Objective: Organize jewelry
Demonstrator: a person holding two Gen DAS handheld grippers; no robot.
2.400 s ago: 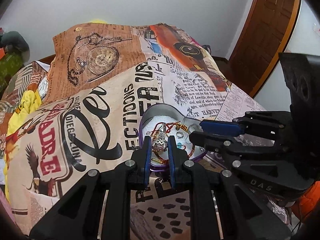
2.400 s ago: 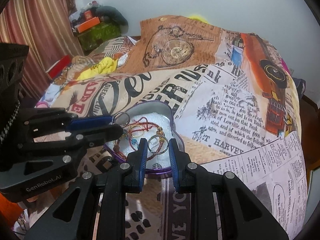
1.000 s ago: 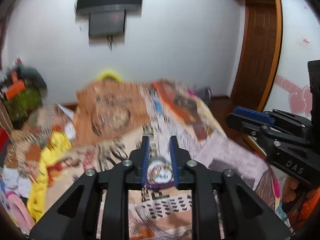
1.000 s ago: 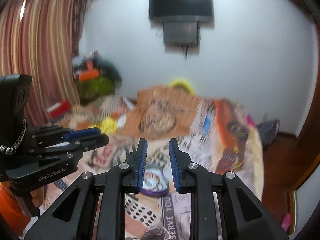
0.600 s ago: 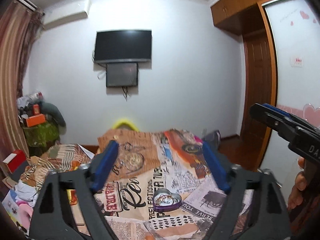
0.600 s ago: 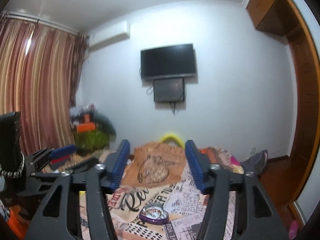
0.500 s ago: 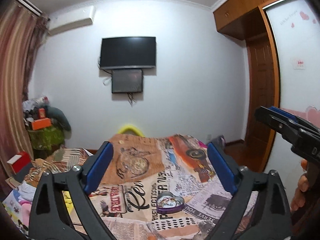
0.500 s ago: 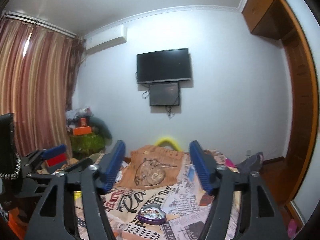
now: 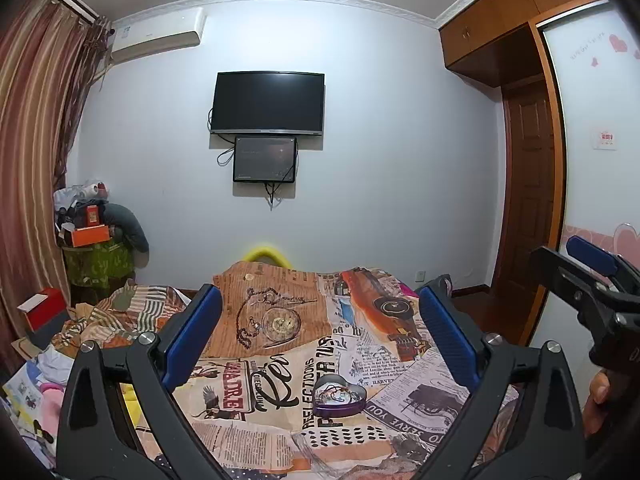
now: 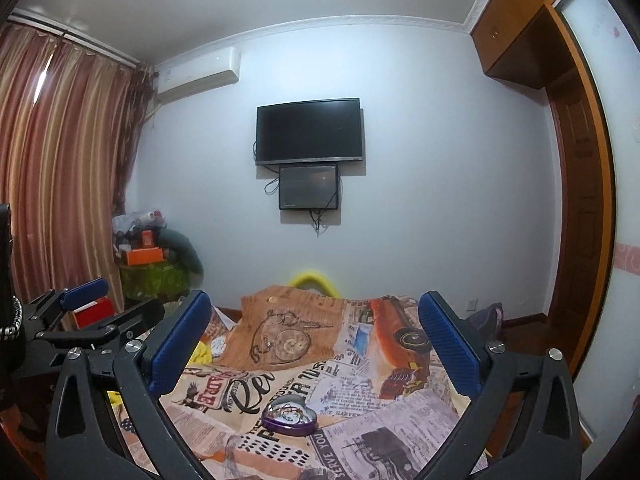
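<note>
The small purple heart-shaped metal tin (image 9: 339, 395) sat on the soft bed cover printed with old newspaper pictures (image 9: 304, 344), with thin shiny chains and rings (image 10: 286, 412) piled on the white padding inside it. The left gripper (image 9: 320, 336) and the right gripper (image 10: 316, 344), both black plastic with bumpy blue pads, were held high above the bed, well away from the tin. Both had their jaws spread wide with nothing between them

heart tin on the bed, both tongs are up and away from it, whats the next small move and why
Probably none beyond lowering them to rest. Left tongs and right tongs are both open and empty, and the jewelry lies inside the heart tin, so the sorting looks done.
</note>
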